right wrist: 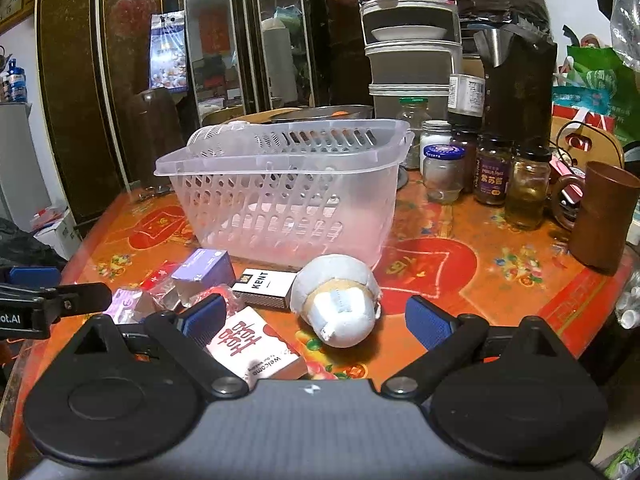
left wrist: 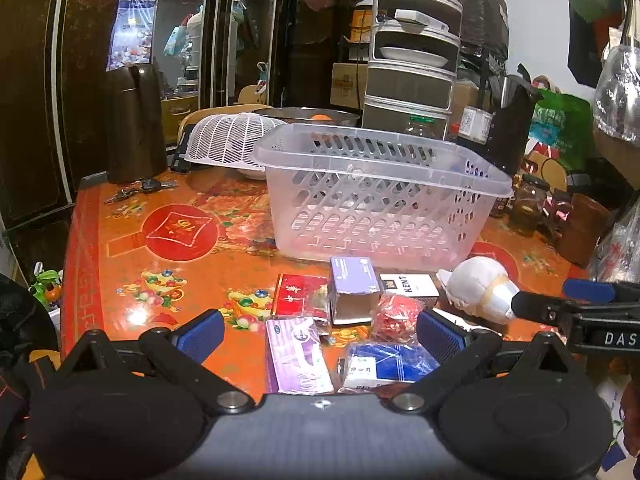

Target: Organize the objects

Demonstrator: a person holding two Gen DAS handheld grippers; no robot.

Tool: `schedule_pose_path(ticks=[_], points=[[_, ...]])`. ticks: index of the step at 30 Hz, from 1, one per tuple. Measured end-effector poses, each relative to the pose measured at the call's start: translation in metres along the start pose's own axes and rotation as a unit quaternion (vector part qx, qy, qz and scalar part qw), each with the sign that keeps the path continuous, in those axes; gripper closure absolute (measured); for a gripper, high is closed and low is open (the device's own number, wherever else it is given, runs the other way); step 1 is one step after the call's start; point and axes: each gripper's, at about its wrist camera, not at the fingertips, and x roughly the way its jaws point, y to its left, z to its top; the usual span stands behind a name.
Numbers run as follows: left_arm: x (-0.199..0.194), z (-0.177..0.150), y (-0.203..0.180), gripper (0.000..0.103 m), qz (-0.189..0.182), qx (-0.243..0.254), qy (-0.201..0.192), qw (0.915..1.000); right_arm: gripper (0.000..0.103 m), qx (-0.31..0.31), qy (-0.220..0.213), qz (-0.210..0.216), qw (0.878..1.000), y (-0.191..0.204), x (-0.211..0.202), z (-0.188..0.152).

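A clear plastic basket [left wrist: 496,178] [right wrist: 248,162] stands on the red patterned table [left wrist: 128,248]. In front of it lie a purple box [left wrist: 352,284] [right wrist: 206,266], a KENT box [left wrist: 408,284] [right wrist: 266,284], a white plush toy [left wrist: 478,288] [right wrist: 338,300], a red packet [left wrist: 296,294], a lilac pack [left wrist: 298,354], a blue pack [left wrist: 384,364], a red crumpled wrapper [left wrist: 394,316] and a pink box [right wrist: 252,344]. My left gripper [left wrist: 320,334] is open above the packs. My right gripper [right wrist: 316,320] is open with the plush toy and the pink box between its fingers.
Several glass jars [right wrist: 492,172] and a brown cup [right wrist: 604,220] stand at the right. A white mesh cover [left wrist: 228,140], a dark jug [left wrist: 134,124] and keys [left wrist: 140,190] are at the back left. A tiered steamer [left wrist: 412,48] stands behind the basket.
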Motion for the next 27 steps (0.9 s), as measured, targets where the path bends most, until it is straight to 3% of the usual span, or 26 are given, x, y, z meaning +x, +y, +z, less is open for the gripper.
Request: schedule_pose_path(ticks=[3,12,17,27], points=[[0.0003,0.0008,0.0006,0.000,-0.004,-0.003,0.000,1.0000,0.005,0.012,0.002,0.018,1.000,-0.0025,-0.0007,-0.0003],[-0.0001,0.0005,0.0045,0.000,-0.001,-0.015,0.010,0.9998,0.003,0.005,0.013,0.001,1.000,-0.0014,0.0001,-0.0004],[-0.0014,0.0011,0.0090,0.000,-0.001,-0.023,0.010,0.9997,0.003,0.004,0.006,0.015,1.000,-0.0016,-0.0043,0.0015],[0.0008,0.0031,0.0050,0.000,-0.006,-0.009,0.013,0.9999,0.003,0.013,0.000,0.011,1.000,-0.0009,-0.0035,0.0031]])
